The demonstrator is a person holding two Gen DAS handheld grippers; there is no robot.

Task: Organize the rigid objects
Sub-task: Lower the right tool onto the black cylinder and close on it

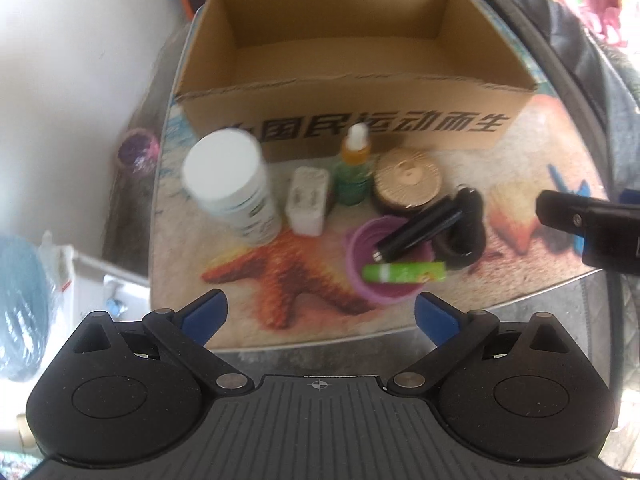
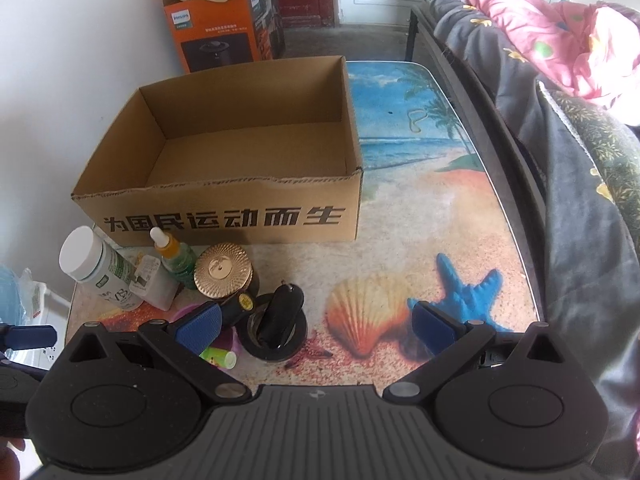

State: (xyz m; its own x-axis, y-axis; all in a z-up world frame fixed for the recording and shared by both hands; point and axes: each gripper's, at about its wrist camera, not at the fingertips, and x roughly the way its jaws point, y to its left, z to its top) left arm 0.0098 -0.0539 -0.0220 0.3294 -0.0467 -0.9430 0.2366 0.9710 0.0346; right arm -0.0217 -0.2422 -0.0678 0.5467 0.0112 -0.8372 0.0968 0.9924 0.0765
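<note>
Left wrist view shows the left gripper (image 1: 320, 314) hanging with its jaws spread wide and nothing between them, short of a cluster of small items on the beach-print table (image 1: 460, 304). The right gripper (image 2: 318, 326) is likewise wide apart and empty. Everything waits in front of the empty cardboard box (image 1: 340, 80): a white-capped bottle (image 1: 232, 188), a white plug adapter (image 1: 306, 200), a dropper bottle (image 1: 354, 168), a gold-lidded jar (image 1: 408, 180), and a purple cup (image 1: 384, 264) with a black tube (image 1: 418, 232) and a green tube (image 1: 404, 272) lying across it.

Nothing is boxed yet, so the first pick is likely the nearest piece. The green tube looks easiest: approach low, close across its short width, lift straight up. The black tube beside it, possibly touching through the blur, could roll. A black tape roll (image 2: 276, 332) with a dark object in it crowds the right side.
</note>
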